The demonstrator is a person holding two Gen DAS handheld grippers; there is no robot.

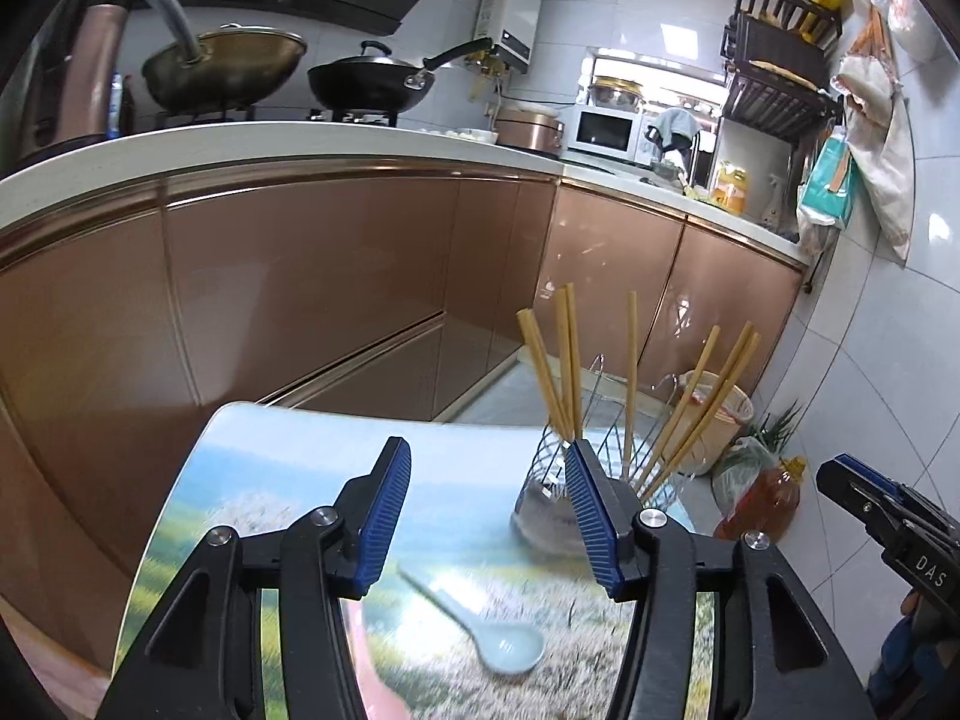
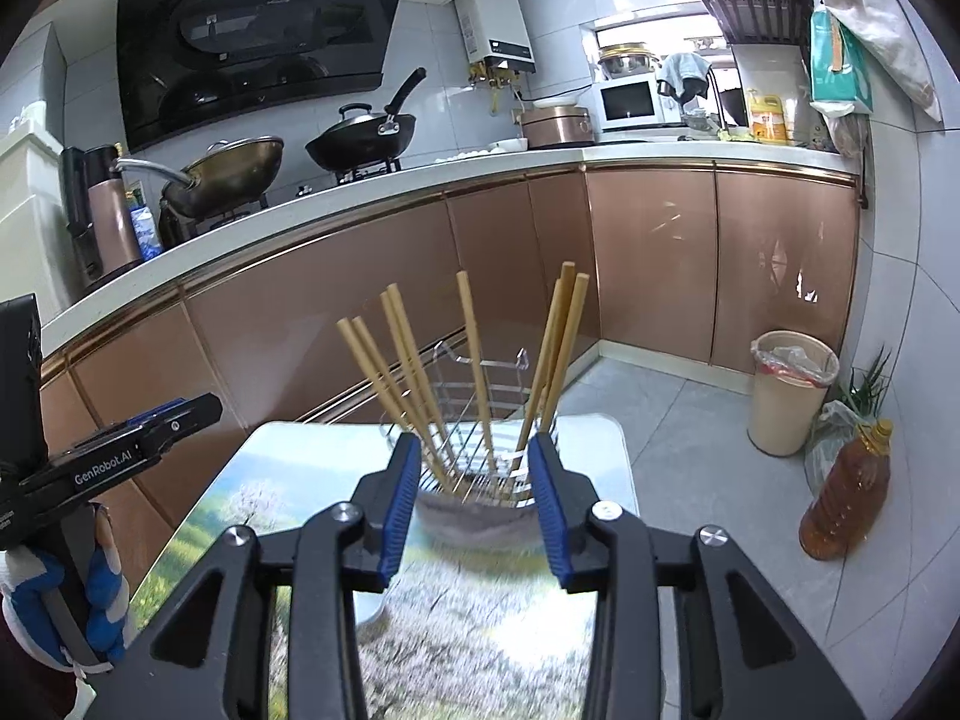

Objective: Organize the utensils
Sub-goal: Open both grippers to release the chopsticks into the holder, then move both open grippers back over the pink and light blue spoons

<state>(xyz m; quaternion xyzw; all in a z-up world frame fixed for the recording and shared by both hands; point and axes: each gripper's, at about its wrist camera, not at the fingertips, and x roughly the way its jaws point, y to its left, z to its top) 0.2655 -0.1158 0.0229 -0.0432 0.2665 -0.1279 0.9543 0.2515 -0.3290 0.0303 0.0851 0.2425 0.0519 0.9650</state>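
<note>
A pale blue ceramic spoon (image 1: 489, 630) lies on the small table (image 1: 270, 480) printed with a landscape, just below my open, empty left gripper (image 1: 487, 501). A wire utensil holder (image 1: 558, 480) with several wooden chopsticks (image 1: 630, 378) standing in it sits at the table's far right. In the right wrist view the holder (image 2: 480, 450) and its chopsticks (image 2: 474, 360) stand straight ahead of my open, empty right gripper (image 2: 474, 504). The right gripper also shows at the right edge of the left wrist view (image 1: 864, 498); the left gripper shows at the left of the right wrist view (image 2: 150, 426).
Brown kitchen cabinets (image 1: 300, 288) under a white counter stand behind the table. A bin (image 2: 789, 390), an oil bottle (image 2: 846, 498) and a bag of greens (image 2: 840, 426) stand on the tiled floor to the right.
</note>
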